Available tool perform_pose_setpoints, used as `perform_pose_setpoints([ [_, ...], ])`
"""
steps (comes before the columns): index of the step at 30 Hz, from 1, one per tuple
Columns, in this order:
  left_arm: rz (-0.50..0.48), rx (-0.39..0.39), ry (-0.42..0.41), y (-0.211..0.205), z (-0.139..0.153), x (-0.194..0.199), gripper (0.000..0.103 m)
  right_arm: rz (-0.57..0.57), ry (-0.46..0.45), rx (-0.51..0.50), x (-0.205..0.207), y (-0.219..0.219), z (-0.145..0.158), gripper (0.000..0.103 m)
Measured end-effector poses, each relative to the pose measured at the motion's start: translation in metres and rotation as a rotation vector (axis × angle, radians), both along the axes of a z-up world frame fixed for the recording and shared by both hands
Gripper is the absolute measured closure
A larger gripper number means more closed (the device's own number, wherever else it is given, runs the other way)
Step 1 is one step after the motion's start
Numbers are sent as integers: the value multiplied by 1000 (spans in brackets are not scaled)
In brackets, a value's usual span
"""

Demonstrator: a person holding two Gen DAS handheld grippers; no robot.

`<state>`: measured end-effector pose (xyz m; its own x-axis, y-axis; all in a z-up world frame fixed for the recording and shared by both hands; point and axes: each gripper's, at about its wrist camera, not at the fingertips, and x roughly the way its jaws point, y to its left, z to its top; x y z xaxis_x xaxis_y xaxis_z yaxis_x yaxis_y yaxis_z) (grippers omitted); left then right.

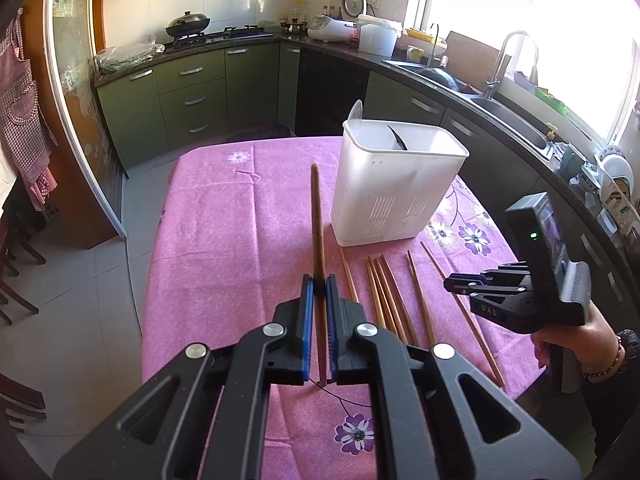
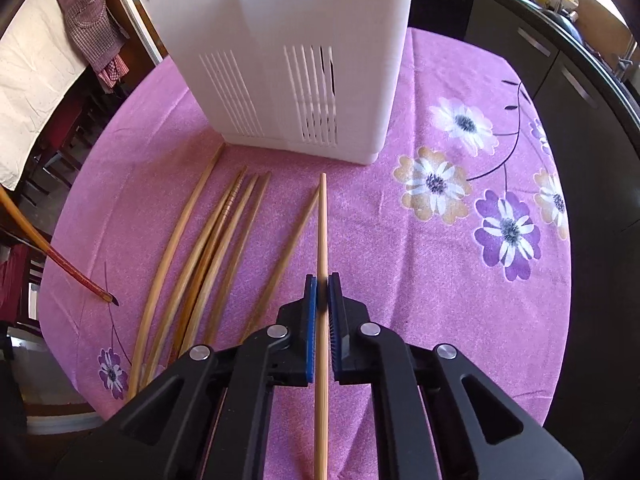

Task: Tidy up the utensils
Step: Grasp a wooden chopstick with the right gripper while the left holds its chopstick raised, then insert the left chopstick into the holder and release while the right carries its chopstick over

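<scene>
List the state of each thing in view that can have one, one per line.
left gripper: shut on a dark chopstick, held clear of the cloth.
right gripper: shut on a light chopstick.
white holder: upright on the table, top open, one dark utensil inside.
loose chopsticks: lying flat on the pink tablecloth before the holder, not yet stowed.
</scene>
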<state>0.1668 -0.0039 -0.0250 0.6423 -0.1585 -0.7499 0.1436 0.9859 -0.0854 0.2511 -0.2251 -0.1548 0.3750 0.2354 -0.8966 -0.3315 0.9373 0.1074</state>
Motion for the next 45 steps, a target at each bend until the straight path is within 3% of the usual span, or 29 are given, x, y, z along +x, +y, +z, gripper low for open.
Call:
perform_pose_setpoints([
  [9, -4, 14, -4, -5, 1, -3, 97, 9, -310, 118, -57, -15, 97, 96],
  [15, -6, 28, -14, -7, 2, -8, 97, 2, -404, 151, -105, -29, 113, 96],
  [21, -17, 34, -18, -12, 4, -12, 97, 5, -417, 193, -128, -39, 116, 97],
  [33, -26, 54, -30, -23, 13, -13, 97, 18, -428, 237, -123, -41, 125, 97],
  [45, -68, 16, -108, -38, 77, -1, 97, 30, -505, 274, -101, -45, 177, 97],
])
